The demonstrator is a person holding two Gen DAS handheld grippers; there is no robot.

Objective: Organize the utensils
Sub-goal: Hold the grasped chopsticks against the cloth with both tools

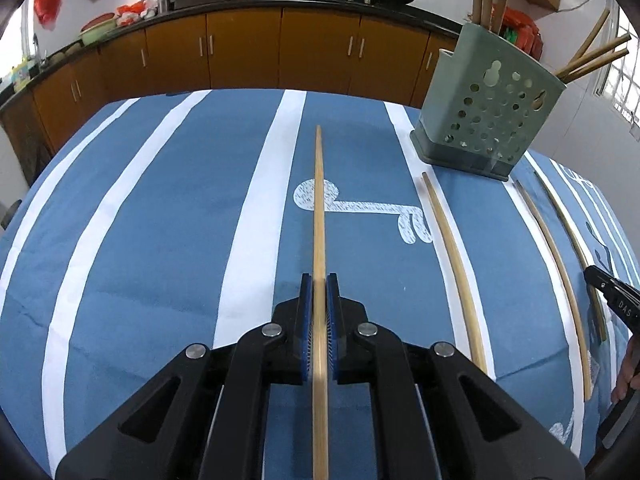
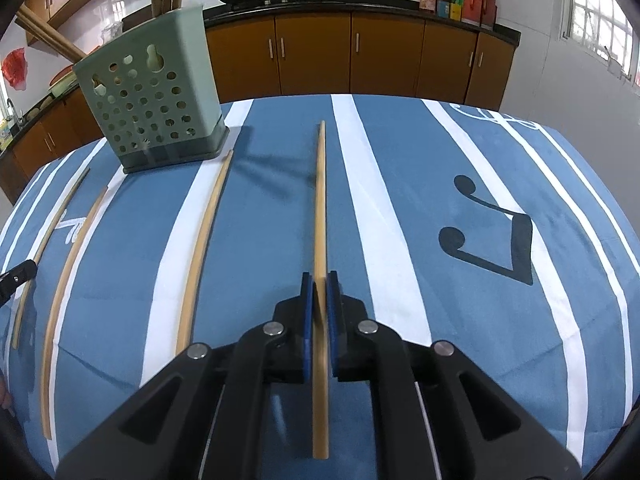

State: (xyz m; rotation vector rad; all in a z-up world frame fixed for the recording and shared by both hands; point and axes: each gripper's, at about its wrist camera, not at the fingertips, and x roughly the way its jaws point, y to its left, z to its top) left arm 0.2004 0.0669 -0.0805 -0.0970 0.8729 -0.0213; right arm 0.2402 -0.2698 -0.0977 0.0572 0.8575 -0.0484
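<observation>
My left gripper is shut on a long bamboo chopstick that points straight ahead over the blue striped cloth. My right gripper is shut on another chopstick, also pointing forward. The green perforated utensil holder stands at the far right in the left wrist view and, as holder, at the far left in the right wrist view. It holds several chopsticks. Two loose chopsticks lie on the cloth between the grippers.
The striped cloth covers the table to its far edge. Brown cabinets and a dark counter with woks stand behind. The other gripper's tip shows at each view's edge, and a hand at the right.
</observation>
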